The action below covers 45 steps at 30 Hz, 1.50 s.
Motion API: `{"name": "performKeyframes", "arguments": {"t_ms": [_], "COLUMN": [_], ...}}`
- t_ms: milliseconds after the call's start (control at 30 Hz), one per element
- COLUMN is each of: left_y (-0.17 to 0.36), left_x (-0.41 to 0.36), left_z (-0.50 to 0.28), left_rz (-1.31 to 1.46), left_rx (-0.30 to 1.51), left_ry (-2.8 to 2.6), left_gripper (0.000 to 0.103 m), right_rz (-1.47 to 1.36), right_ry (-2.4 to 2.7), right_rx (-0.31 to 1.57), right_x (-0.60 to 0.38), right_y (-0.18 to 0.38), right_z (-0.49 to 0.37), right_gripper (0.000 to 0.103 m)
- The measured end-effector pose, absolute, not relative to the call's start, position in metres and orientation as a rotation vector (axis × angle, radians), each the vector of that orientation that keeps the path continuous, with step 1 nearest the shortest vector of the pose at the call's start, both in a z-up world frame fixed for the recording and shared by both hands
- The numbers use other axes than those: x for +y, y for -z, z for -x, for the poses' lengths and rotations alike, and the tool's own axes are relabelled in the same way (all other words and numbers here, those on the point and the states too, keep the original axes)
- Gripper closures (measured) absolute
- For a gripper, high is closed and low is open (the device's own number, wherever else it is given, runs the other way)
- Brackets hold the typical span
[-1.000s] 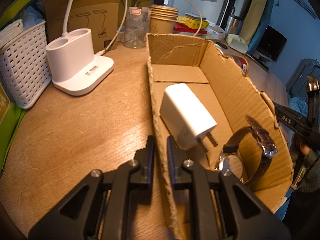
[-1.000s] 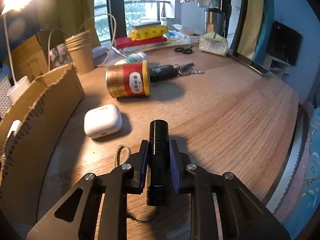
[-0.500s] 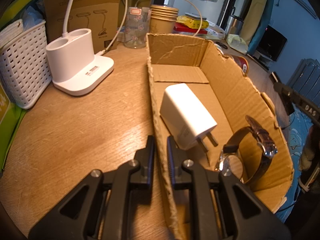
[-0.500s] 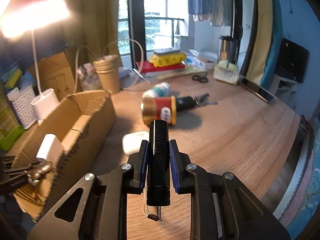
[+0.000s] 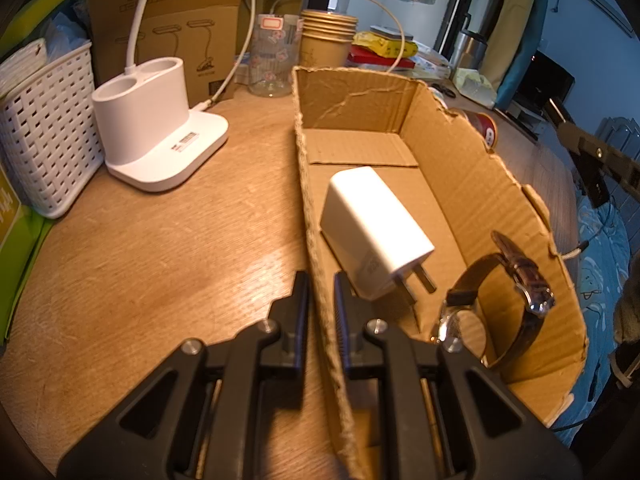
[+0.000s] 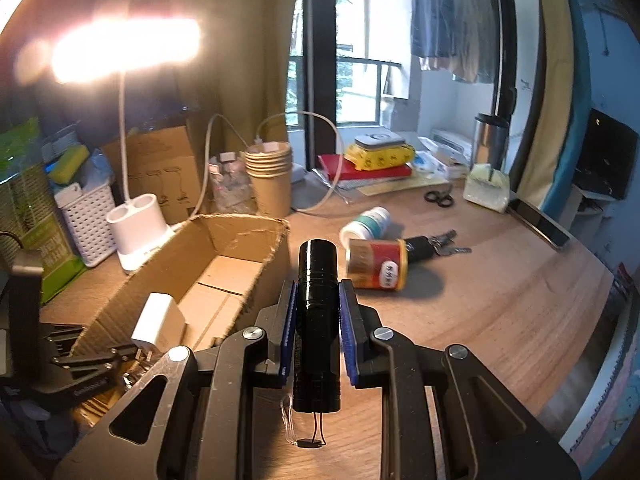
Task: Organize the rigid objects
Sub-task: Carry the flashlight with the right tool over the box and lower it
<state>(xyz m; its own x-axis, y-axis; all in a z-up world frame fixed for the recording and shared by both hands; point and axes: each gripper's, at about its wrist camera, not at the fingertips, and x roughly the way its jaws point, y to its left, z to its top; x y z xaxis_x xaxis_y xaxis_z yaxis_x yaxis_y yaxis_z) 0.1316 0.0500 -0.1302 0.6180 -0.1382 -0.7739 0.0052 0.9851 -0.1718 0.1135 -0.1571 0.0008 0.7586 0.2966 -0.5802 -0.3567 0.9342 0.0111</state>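
Right wrist view: the right gripper (image 6: 318,312) is clamping a black flashlight (image 6: 317,320) beside the cardboard box (image 6: 224,276). The left gripper (image 5: 321,304) is pinching that box's wall, jaws nearly closed.

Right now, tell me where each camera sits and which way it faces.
Left wrist: on the left gripper, shut on the box wall, looking down into it at charger and watch.
Right wrist: on the right gripper, above the table, holding the torch, facing the window.
Shared: box, charger, lamp base.
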Motion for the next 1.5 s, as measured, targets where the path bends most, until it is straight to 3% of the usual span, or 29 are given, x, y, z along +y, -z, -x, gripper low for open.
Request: {"name": "performKeyframes", "arguments": {"t_ms": [1000,1500], "left_y": [0.13,0.13], "left_x": [0.05,0.05], "left_z": [-0.132,-0.131], "left_rz": [0.158,0.158], "left_rx": [0.902,0.902], "left_ry": [0.083,0.083], "left_gripper": [0.089,0.089], "right_rz": [0.184,0.208], "right_ry": [-0.61,-0.644], "right_rx": [0.409,0.604], "right_x": [-0.068,-0.049], "right_y": [-0.078,-0.014], "right_z": [-0.09,-0.131], "right_gripper": [0.081,0.081]}}
